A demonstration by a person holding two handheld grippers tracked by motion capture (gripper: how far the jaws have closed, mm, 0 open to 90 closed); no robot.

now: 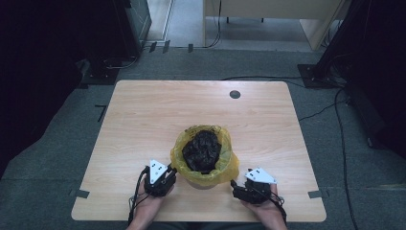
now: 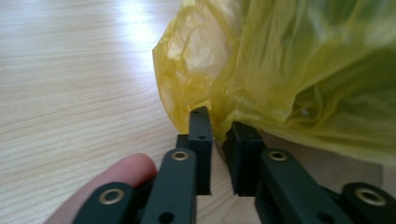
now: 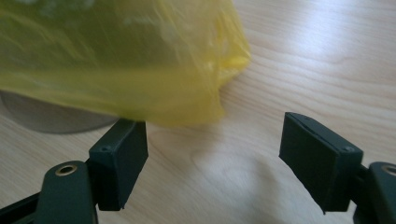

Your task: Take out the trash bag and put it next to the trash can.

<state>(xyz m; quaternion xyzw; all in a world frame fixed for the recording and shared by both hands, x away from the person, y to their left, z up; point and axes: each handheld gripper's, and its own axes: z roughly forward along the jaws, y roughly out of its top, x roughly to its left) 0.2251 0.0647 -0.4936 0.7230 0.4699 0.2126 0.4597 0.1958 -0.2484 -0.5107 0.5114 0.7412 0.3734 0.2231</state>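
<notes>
Yellow bag (image 1: 225,167) lines bin, holding black wad (image 1: 202,150); left gripper (image 2: 217,125) pinches it; right gripper (image 3: 212,149) gapes empty.

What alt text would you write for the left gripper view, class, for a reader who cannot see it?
The left gripper, its two black fingers nearly together, meets the lower edge of a crinkled yellow plastic bag. Whether film is pinched between them cannot be told. The pale wooden table stretches left, and a fingertip shows at the bottom.

yellow bag (image 1: 206,165) | lines bin, black contents | table's near centre
</notes>
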